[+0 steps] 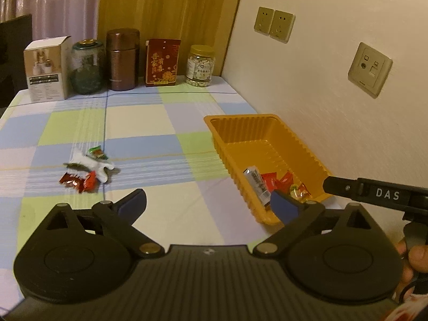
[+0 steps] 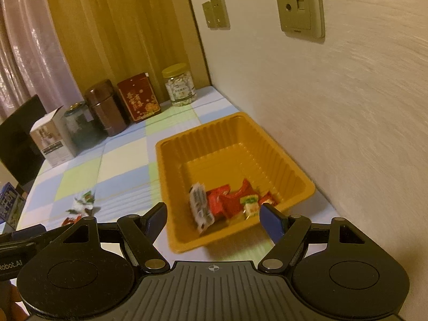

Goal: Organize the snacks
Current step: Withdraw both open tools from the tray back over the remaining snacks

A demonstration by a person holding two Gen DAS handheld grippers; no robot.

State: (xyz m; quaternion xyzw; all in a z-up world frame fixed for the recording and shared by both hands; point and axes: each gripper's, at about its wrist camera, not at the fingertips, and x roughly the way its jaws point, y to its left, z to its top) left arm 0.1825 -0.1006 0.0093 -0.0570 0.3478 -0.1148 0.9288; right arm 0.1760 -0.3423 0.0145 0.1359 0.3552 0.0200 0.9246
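Note:
An orange plastic tray (image 1: pixel 214 123) stands by the wall and holds several wrapped snacks (image 1: pixel 270 182); it also shows in the right wrist view (image 2: pixel 171 147) with the snacks (image 2: pixel 230 203) at its near end. A small pile of loose snacks (image 1: pixel 85 168) lies on the checked tablecloth to the left, also seen in the right wrist view (image 2: pixel 83 206). My left gripper (image 1: pixel 211 206) is open and empty, above the cloth between pile and tray. My right gripper (image 2: pixel 214 218) is open and empty, just over the tray's near edge.
At the table's back stand a white box (image 1: pixel 45 69), a glass jar (image 1: pixel 87 67), a brown canister (image 1: pixel 123 58), a red box (image 1: pixel 161 62) and a nut jar (image 1: pixel 200 65). The wall with sockets (image 1: pixel 370 69) runs along the right. A dark chair (image 2: pixel 18 139) is at the left.

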